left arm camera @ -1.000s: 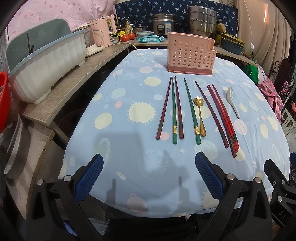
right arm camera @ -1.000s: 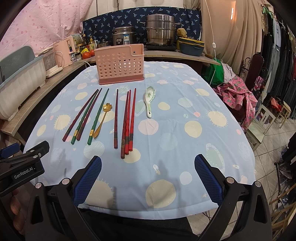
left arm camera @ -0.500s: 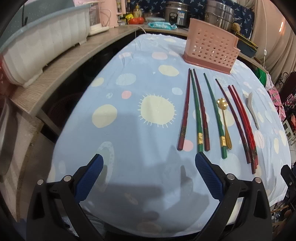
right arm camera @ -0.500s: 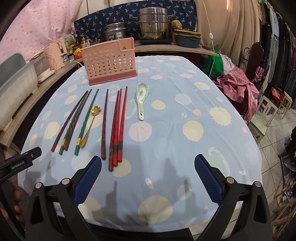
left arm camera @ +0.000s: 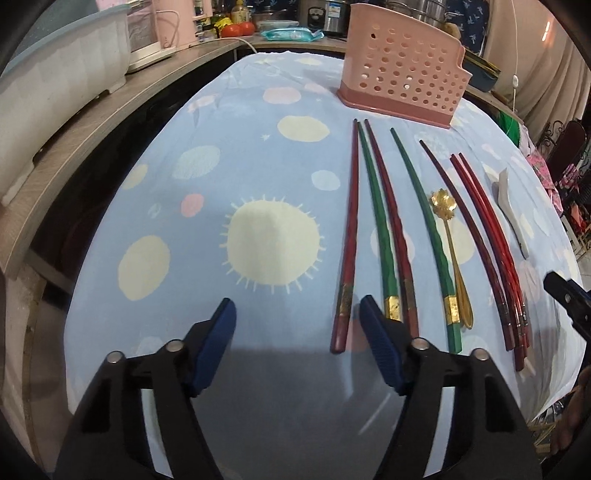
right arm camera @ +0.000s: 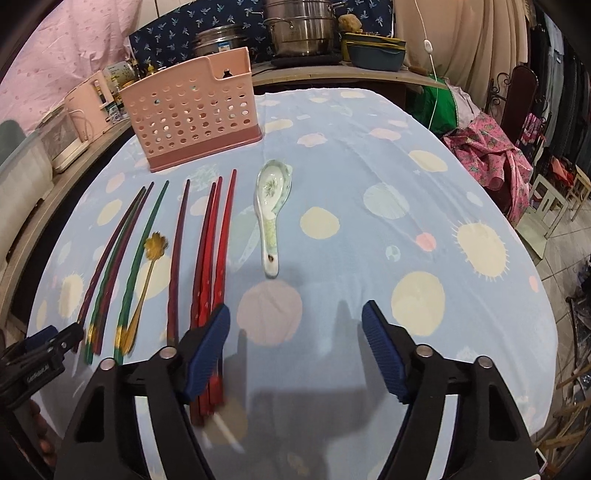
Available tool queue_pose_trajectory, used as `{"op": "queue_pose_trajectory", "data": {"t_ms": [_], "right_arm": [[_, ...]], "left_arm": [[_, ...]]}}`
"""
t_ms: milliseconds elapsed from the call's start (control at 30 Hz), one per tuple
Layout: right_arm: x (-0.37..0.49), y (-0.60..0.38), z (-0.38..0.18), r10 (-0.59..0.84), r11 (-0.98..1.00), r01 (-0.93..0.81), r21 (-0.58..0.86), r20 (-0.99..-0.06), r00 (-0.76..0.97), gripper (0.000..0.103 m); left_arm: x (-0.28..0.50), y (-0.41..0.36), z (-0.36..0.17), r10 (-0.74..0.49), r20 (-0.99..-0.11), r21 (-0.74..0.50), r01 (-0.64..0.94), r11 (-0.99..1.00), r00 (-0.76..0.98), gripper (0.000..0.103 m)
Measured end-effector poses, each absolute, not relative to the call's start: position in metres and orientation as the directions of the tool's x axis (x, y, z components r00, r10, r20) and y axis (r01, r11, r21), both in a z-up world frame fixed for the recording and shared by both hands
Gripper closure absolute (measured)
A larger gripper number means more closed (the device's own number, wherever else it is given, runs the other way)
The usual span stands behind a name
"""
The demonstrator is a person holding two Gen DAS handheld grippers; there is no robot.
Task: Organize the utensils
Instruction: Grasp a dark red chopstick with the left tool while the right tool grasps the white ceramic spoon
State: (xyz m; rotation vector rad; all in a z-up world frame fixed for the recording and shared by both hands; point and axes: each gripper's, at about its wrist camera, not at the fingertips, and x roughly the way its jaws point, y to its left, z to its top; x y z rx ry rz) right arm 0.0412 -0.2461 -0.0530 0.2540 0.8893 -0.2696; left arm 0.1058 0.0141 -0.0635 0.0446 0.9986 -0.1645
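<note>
Several chopsticks lie in a row on the blue dotted tablecloth: dark red and green ones (left arm camera: 384,236) at the left, a gold spoon (left arm camera: 448,236) among them, bright red ones (right arm camera: 212,258) to the right. A white ceramic spoon (right arm camera: 271,210) lies right of them. A pink perforated utensil holder (left arm camera: 402,77) stands behind, also in the right wrist view (right arm camera: 192,110). My left gripper (left arm camera: 297,345) is open and empty, its right finger beside the leftmost chopstick ends. My right gripper (right arm camera: 293,349) is open and empty, its left finger over the red chopstick ends.
A wooden counter (left arm camera: 85,118) runs along the left with a white dish rack (left arm camera: 48,81) and pink appliance. Steel pots (right arm camera: 299,33) stand on the back counter. A chair with pink cloth (right arm camera: 491,155) is at the right, beyond the table edge.
Both grippers have moved forward and down toward the near ends of the utensils. Both sets of jaws have narrowed but stay open.
</note>
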Motion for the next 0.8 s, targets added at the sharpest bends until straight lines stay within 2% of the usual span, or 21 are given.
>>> {"op": "queue_pose_trajectory", "data": {"t_ms": [33, 67, 133, 167, 233, 367, 500, 633, 700, 800], "right_arm": [[0.047, -0.248, -0.054, -0.120, 0.936, 0.334, 0.112, -0.791, 0.600, 0.040], [0.052, -0.250, -0.056, -0.112, 0.935, 0.333, 0.120, -0.792, 0.600, 0.047], [0.062, -0.253, -0.058, -0.096, 0.934, 0.330, 0.136, -0.795, 0.599, 0.057], [0.067, -0.255, -0.058, -0.090, 0.934, 0.328, 0.142, -0.795, 0.600, 0.062], [0.075, -0.256, -0.060, -0.081, 0.934, 0.325, 0.150, -0.795, 0.601, 0.067], [0.086, -0.253, -0.062, -0.073, 0.937, 0.313, 0.153, -0.792, 0.606, 0.068], [0.094, -0.254, -0.071, -0.065, 0.938, 0.311, 0.153, -0.804, 0.591, 0.078], [0.095, -0.255, -0.073, -0.074, 0.939, 0.311, 0.146, -0.798, 0.598, 0.083], [0.096, -0.255, -0.073, -0.070, 0.940, 0.307, 0.148, -0.797, 0.601, 0.091], [0.094, -0.254, -0.073, -0.066, 0.943, 0.297, 0.148, -0.794, 0.605, 0.091]], "left_arm": [[0.106, 0.013, -0.063, -0.122, -0.839, -0.040, 0.164, 0.986, 0.531, 0.049], [0.107, 0.012, -0.063, -0.123, -0.838, -0.037, 0.171, 0.985, 0.531, 0.052], [0.107, 0.009, -0.062, -0.141, -0.837, -0.047, 0.187, 0.981, 0.529, 0.069], [0.107, 0.008, -0.061, -0.151, -0.837, -0.054, 0.195, 0.979, 0.526, 0.073], [0.108, 0.006, -0.061, -0.183, -0.840, -0.086, 0.209, 0.974, 0.511, 0.087], [0.107, 0.002, -0.062, -0.188, -0.841, -0.090, 0.212, 0.973, 0.507, 0.091], [0.108, 0.001, -0.062, -0.196, -0.843, -0.102, 0.210, 0.972, 0.501, 0.094], [0.108, 0.001, -0.062, -0.200, -0.844, -0.109, 0.207, 0.972, 0.497, 0.094], [0.108, 0.001, -0.062, -0.204, -0.844, -0.112, 0.209, 0.971, 0.496, 0.094], [0.107, 0.001, -0.062, -0.210, -0.843, -0.118, 0.212, 0.970, 0.495, 0.094]]}}
